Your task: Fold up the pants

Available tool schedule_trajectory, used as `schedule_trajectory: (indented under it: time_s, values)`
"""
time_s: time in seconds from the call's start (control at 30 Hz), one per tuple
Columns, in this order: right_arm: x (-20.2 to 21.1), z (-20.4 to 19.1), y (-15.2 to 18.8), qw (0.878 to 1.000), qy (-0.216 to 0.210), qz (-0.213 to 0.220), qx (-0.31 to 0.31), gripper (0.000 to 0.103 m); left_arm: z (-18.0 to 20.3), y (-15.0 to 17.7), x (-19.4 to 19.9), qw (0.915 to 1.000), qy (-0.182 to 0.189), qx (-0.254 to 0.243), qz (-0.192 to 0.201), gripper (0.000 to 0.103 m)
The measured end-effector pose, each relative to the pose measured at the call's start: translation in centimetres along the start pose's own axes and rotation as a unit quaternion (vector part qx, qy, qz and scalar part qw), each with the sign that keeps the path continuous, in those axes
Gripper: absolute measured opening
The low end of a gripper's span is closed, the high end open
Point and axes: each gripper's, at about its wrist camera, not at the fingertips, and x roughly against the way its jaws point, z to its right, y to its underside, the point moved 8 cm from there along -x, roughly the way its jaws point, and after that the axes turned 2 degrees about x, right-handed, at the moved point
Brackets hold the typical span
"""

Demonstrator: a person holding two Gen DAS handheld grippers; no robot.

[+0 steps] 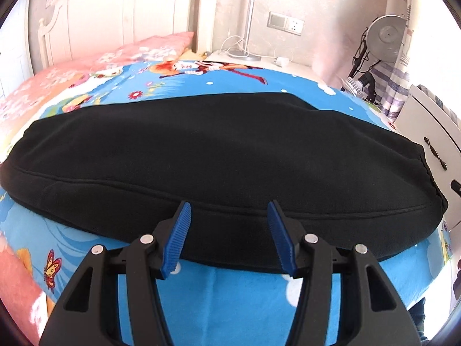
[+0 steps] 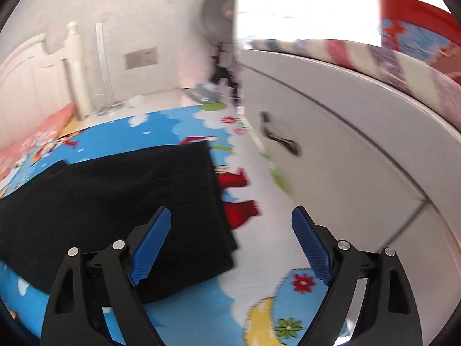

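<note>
1. We saw one pair of black pants (image 1: 201, 150) lying folded on one bed (image 1: 230, 86).
2. Our left gripper (image 1: 229, 232) had two fingers (image 1: 177, 238) partly open, holding nothing.
3. Our right gripper (image 2: 230, 248) stood wide open, empty, at the pants' end.

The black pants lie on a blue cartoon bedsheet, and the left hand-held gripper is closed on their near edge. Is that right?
Not quite. In the left wrist view the left hand-held gripper is open, its jaws apart above the near edge of the black pants, gripping nothing. The pants do lie on the blue cartoon bedsheet.
</note>
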Motion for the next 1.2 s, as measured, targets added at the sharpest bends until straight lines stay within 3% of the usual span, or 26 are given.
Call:
schedule_trajectory:
  time_s: [0.13,0.2,0.23,0.33,0.47,0.57,0.67,0.8,0.87,0.97,1.0,1.07,1.13,1.2]
  values:
    - [-1.3,-4.3,-0.2,0.997,-0.051,-0.002,0.059,0.077,1.3,0.2,0.3,0.9999,0.008,-0.002,0.007,0.053]
    - [-3.5,-5.4,1.1,0.995,-0.04,-0.025,0.093,0.075,2.4,0.3,0.7,0.9997,0.015,-0.018,0.011,0.053]
    - [-5.4,-5.5,2.0,0.993,-0.015,-0.048,0.11,0.075,2.9,0.5,0.7,0.9994,0.013,-0.029,0.013,0.053]
    - [-7.3,-4.9,1.9,0.995,-0.006,-0.052,0.09,0.078,3.1,1.5,-0.5,0.9992,0.009,-0.037,-0.01,0.053]
    - [-8.2,-4.9,1.7,0.994,0.014,-0.058,0.087,0.081,2.8,2.0,-0.6,0.9991,0.011,-0.04,-0.006,0.053]
    - [-8.4,-4.5,1.6,0.995,0.022,-0.063,0.079,0.088,2.3,2.0,-0.5,0.9994,0.023,-0.026,-0.003,0.053]
    - [-8.7,-3.5,1.7,0.996,0.001,-0.08,0.048,0.091,1.0,1.5,0.0,0.9995,0.031,0.005,0.009,0.053]
    - [-9.1,-3.4,1.8,0.995,-0.008,-0.09,0.038,0.091,-4.8,-0.9,1.8,0.9964,-0.002,0.07,0.049,0.053]
    - [-8.4,-3.7,1.6,0.995,0.013,-0.084,0.05,0.091,-8.9,-2.3,2.9,0.9911,-0.036,0.106,0.072,0.053]
    - [-6.3,-4.0,0.4,0.996,0.041,-0.059,0.048,0.094,-18.0,-3.5,4.6,0.9697,-0.102,0.203,0.089,0.052]
    - [-5.1,-4.3,-0.6,0.997,0.041,-0.036,0.048,0.094,-21.5,-3.2,5.1,0.9571,-0.116,0.25,0.089,0.048]
    - [-3.5,-4.7,-2.3,0.998,0.038,-0.004,0.051,0.097,-27.6,-2.2,6.0,0.9322,-0.167,0.311,0.08,0.021]
    - [-2.5,-5.7,-4.1,0.998,0.021,0.017,0.056,0.099,-33.2,-1.1,6.6,0.9129,-0.21,0.342,0.074,0.015]
    - [-2.5,-7.5,-5.4,0.997,-0.018,0.024,0.064,0.099,-36.0,-0.8,6.8,0.9048,-0.218,0.359,0.071,0.012]
